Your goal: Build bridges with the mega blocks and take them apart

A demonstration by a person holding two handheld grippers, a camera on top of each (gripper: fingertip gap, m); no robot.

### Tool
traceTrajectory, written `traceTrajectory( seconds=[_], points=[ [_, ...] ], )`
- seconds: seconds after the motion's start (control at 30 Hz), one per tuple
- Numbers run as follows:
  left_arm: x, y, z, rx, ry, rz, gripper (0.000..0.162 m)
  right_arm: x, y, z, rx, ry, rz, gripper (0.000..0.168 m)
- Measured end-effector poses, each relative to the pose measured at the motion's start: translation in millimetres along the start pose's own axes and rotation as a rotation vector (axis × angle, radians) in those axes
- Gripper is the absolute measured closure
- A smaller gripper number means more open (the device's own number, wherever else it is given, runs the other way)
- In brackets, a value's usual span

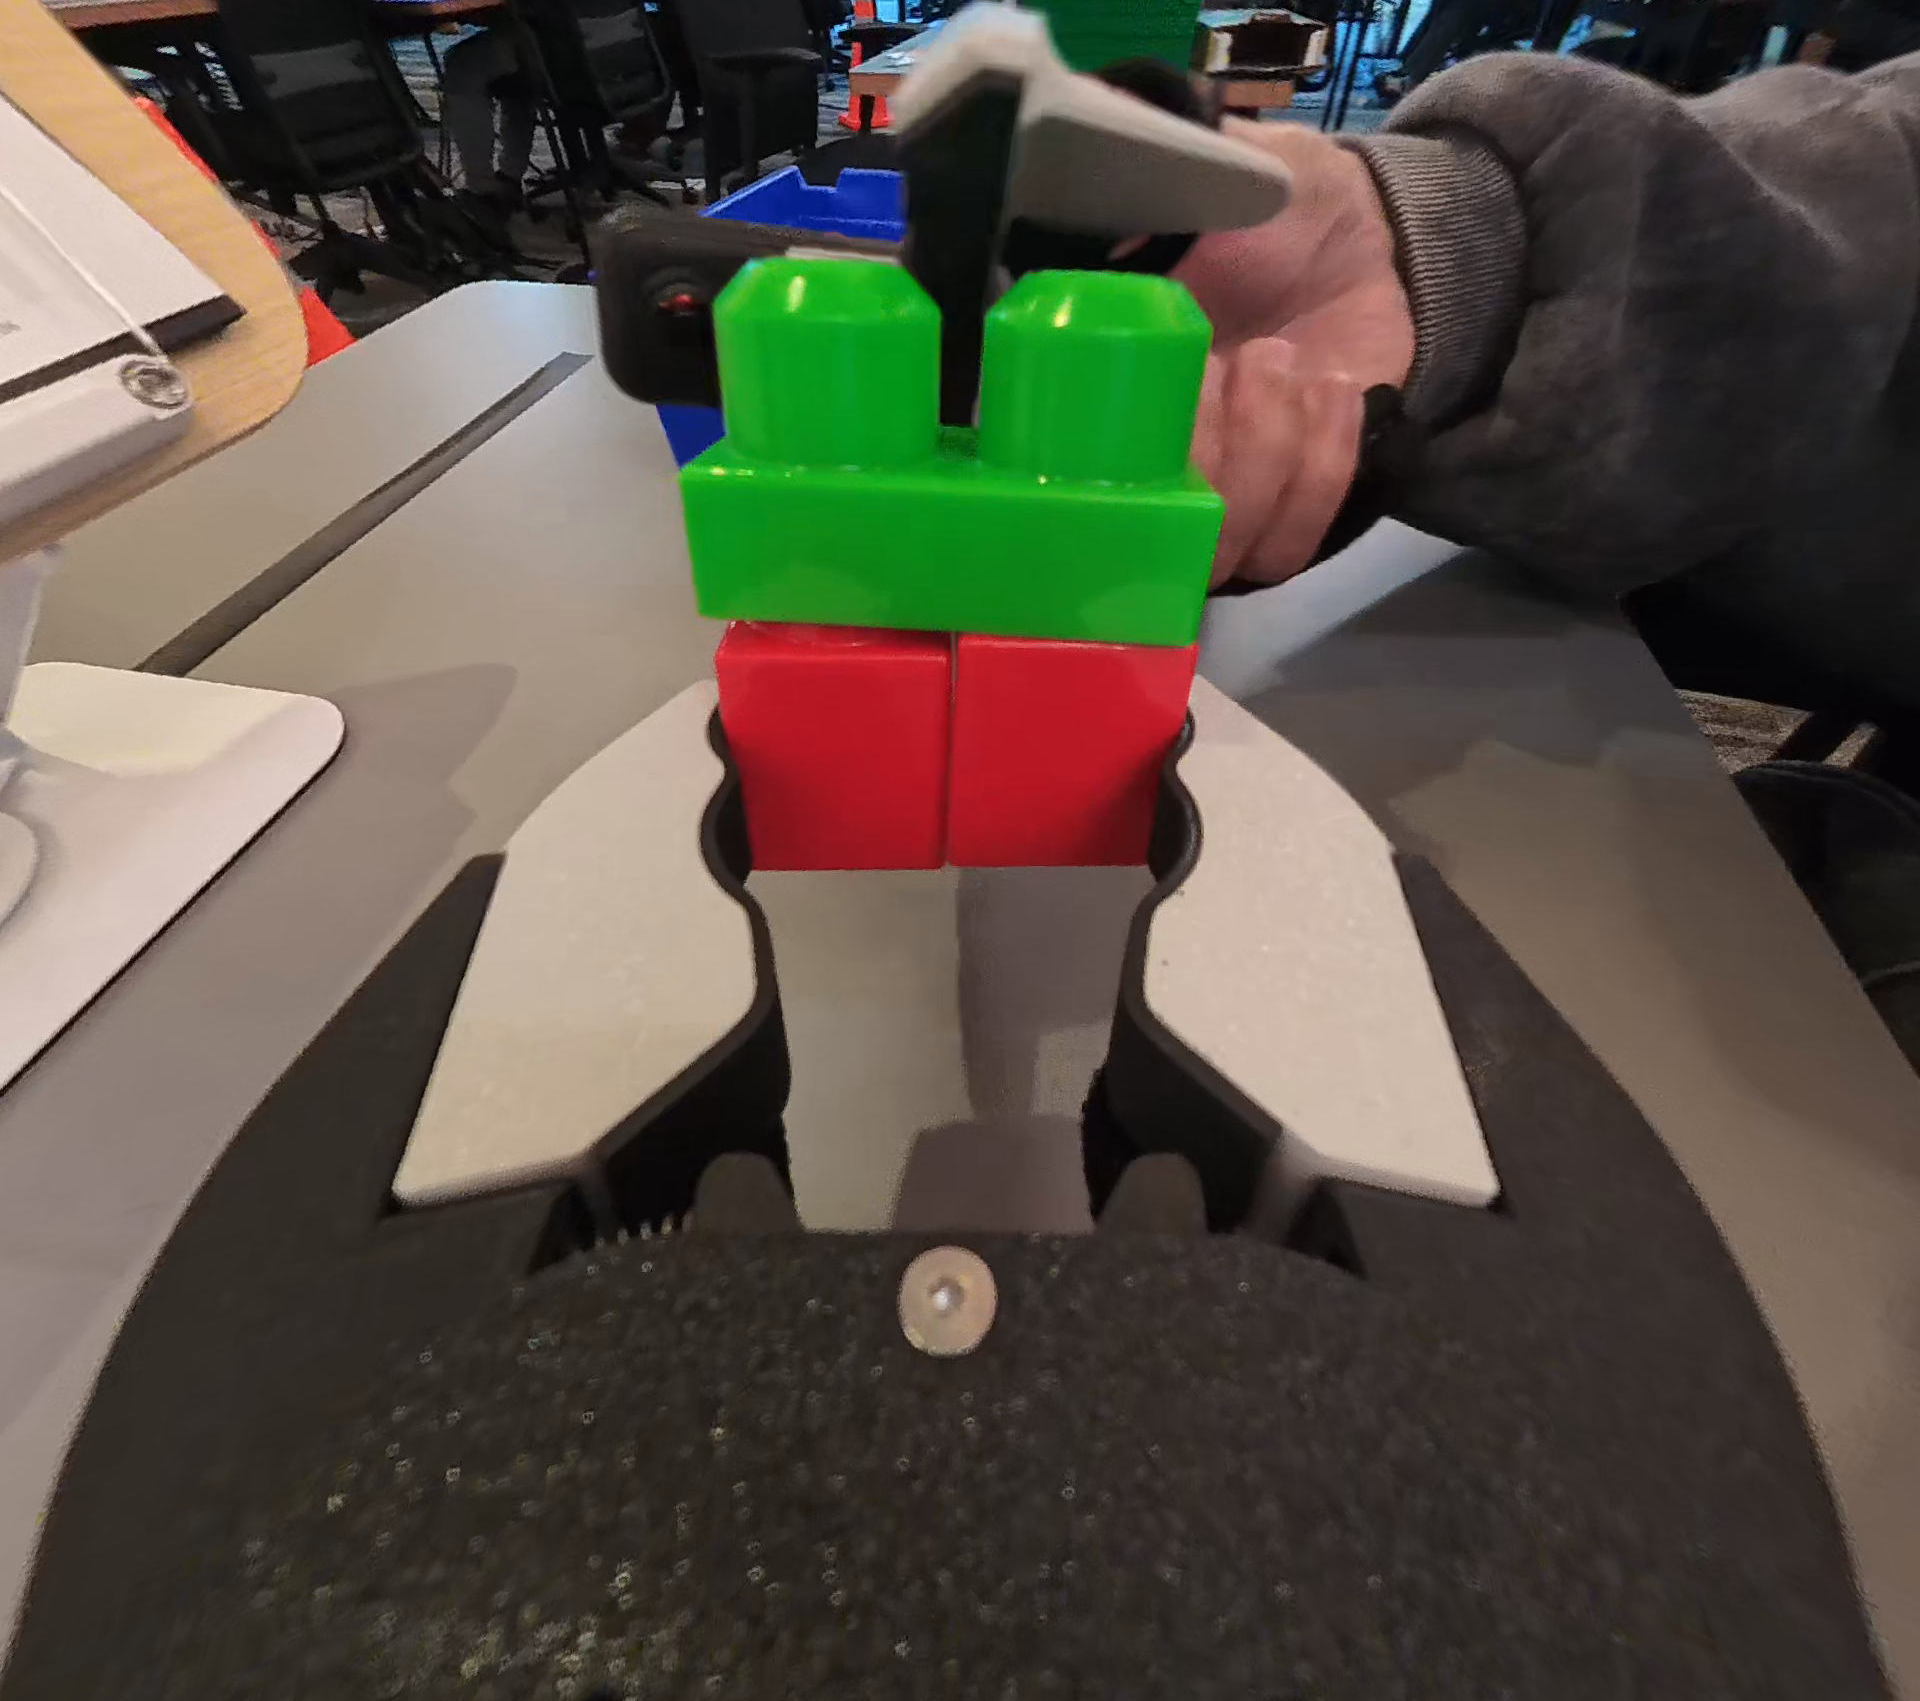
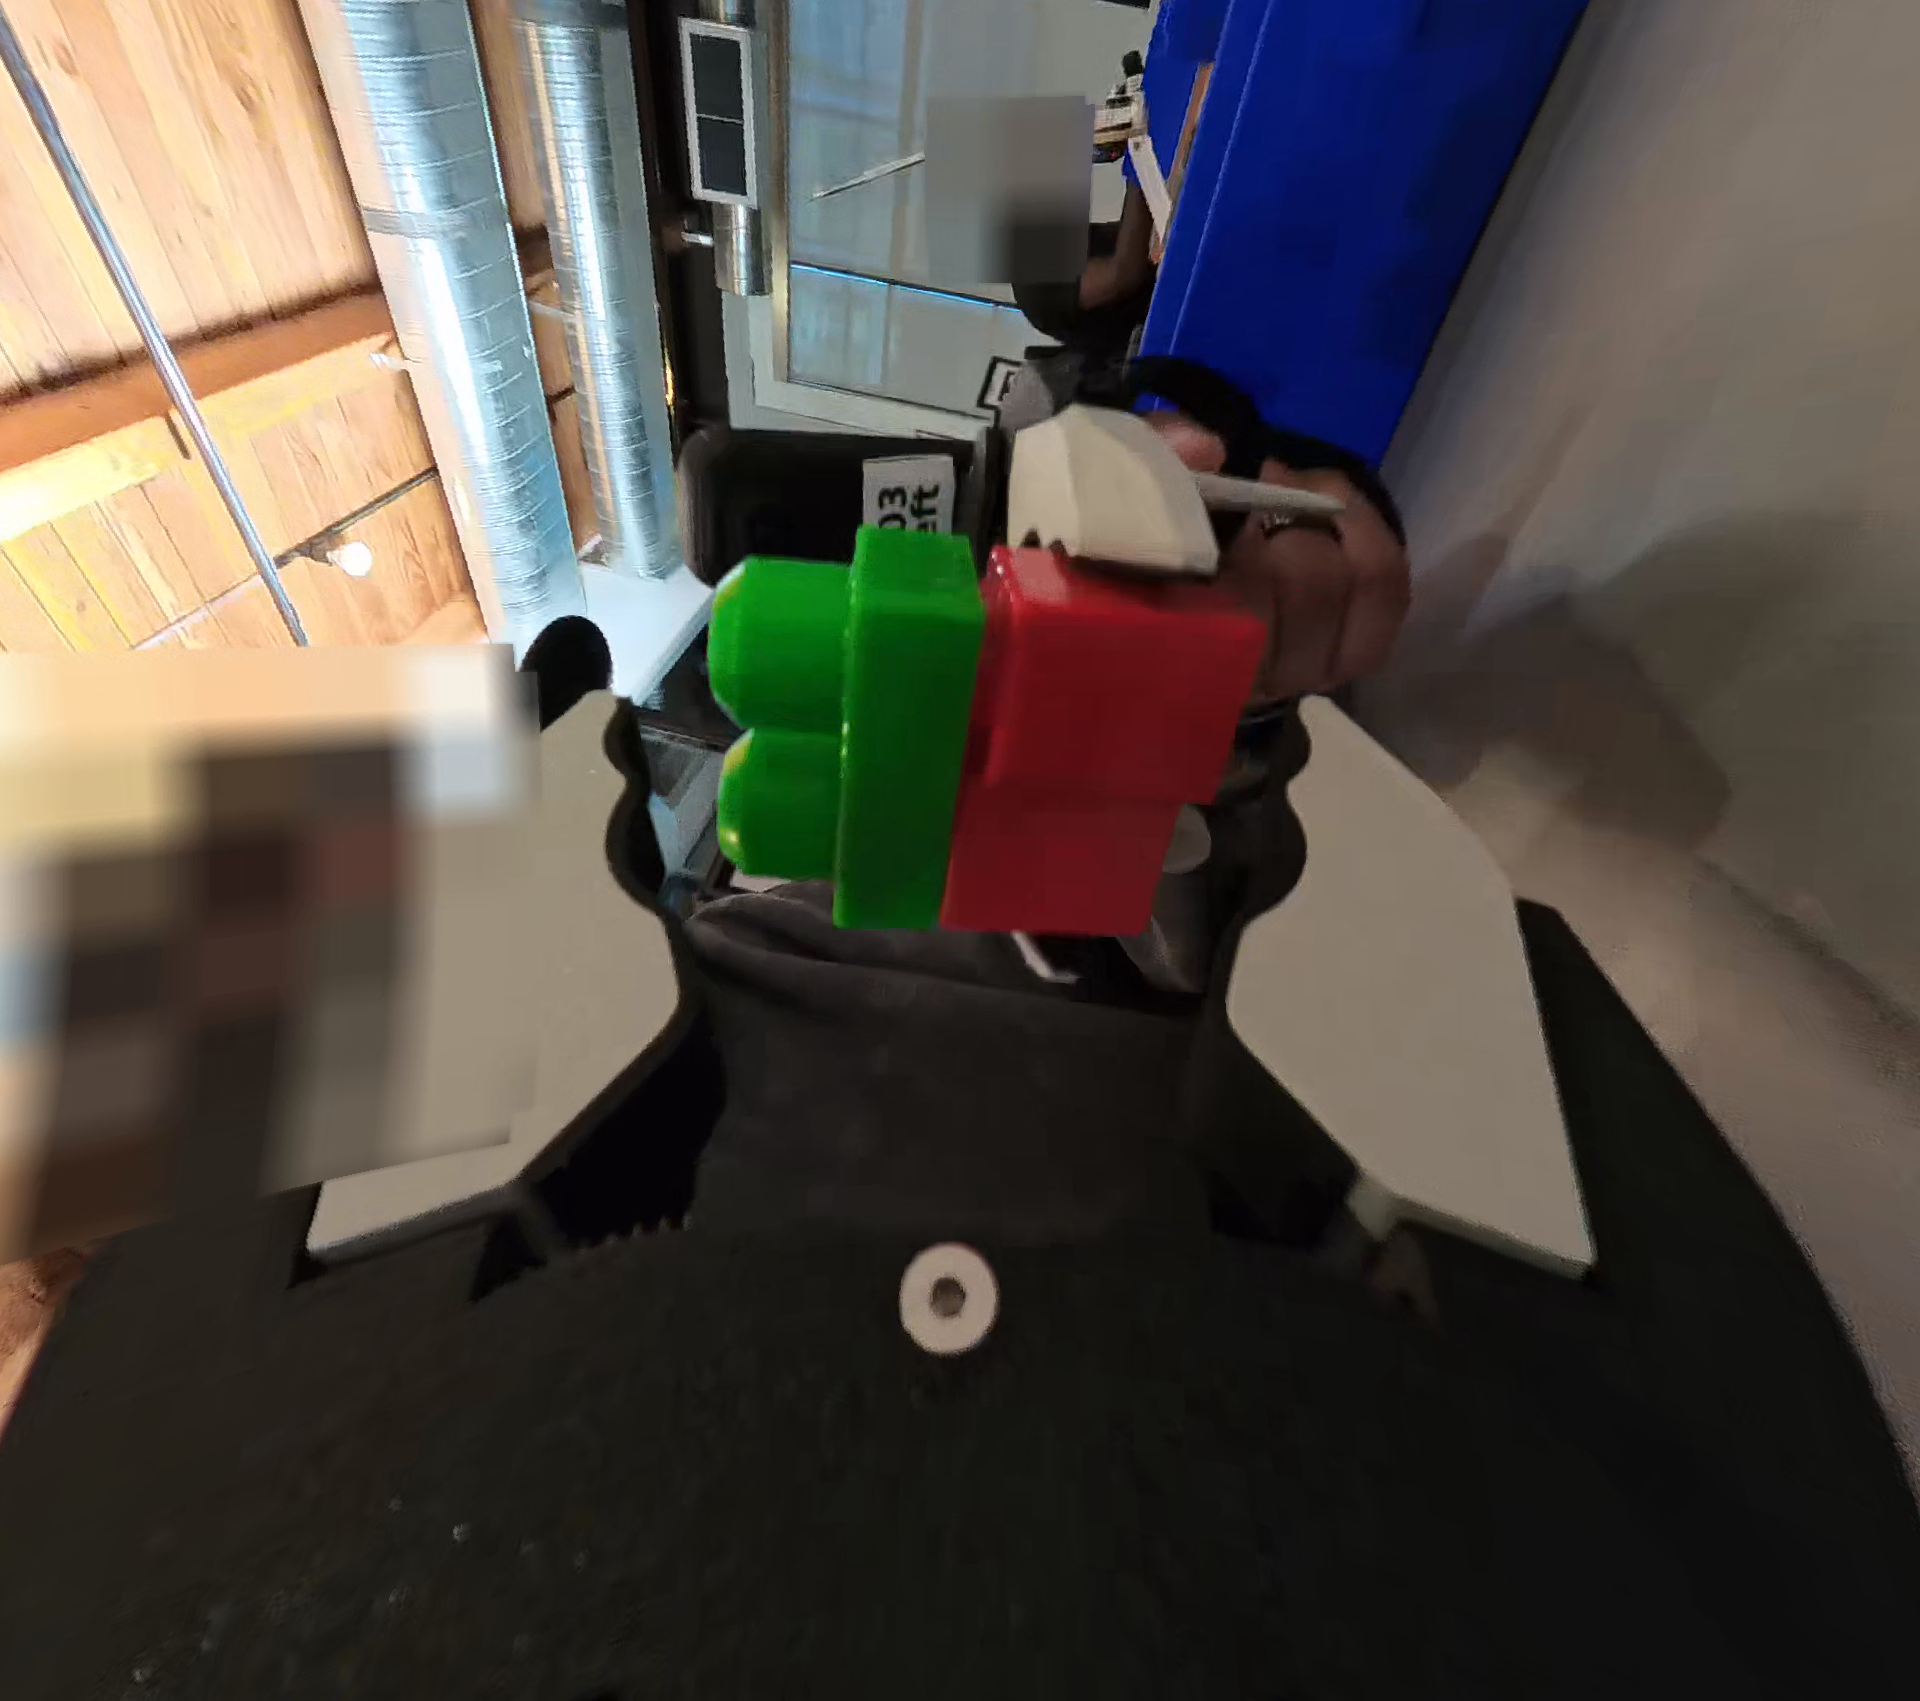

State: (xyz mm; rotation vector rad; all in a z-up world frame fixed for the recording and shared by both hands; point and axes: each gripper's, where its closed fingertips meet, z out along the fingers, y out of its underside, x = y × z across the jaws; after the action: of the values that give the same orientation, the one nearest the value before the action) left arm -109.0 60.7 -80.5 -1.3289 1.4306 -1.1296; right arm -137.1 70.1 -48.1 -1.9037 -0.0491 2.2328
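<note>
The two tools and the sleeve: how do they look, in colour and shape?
Each tool, the left tool and the right tool, has a black, grainy body with a round silver screw in the middle. Its two fingers are flat, pale grey plates with black wavy inner edges. The person's sleeve is dark grey fleece with a ribbed cuff. No cables show.

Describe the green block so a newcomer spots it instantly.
Start at the grey table; just in front of the blue bin stands a small stack. The green block tops two red blocks: it alone is green, with two round studs.
</note>
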Motion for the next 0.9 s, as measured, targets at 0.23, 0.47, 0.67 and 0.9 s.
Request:
traceTrajectory(
  seconds=[0.23, 0.47, 0.67, 0.9],
  points=[
    [5.5, 4.8, 4.9, -0.031, -0.002, 0.040, 0.087, 5.6, 2.6, 7.3, -0.069, -0.018, 0.052, 0.069],
    [7.2, 5.6, 4.5, -0.035, -0.007, 0.070, 0.087, 5.7, 7.2, 7.1, -0.119, -0.034, 0.031, 0.074],
    [8.2, 10.0, 5.4, -0.061, -0.005, 0.080, 0.087, 8.7, 10.0, 7.3, -0.132, -0.031, 0.025, 0.074],
    [4.3, 10.7, 7.0, -0.061, -0.023, 0.072, 0.087, 10.3, 3.4, 6.8, -0.107, -0.015, 0.046, 0.071]
  ],
)
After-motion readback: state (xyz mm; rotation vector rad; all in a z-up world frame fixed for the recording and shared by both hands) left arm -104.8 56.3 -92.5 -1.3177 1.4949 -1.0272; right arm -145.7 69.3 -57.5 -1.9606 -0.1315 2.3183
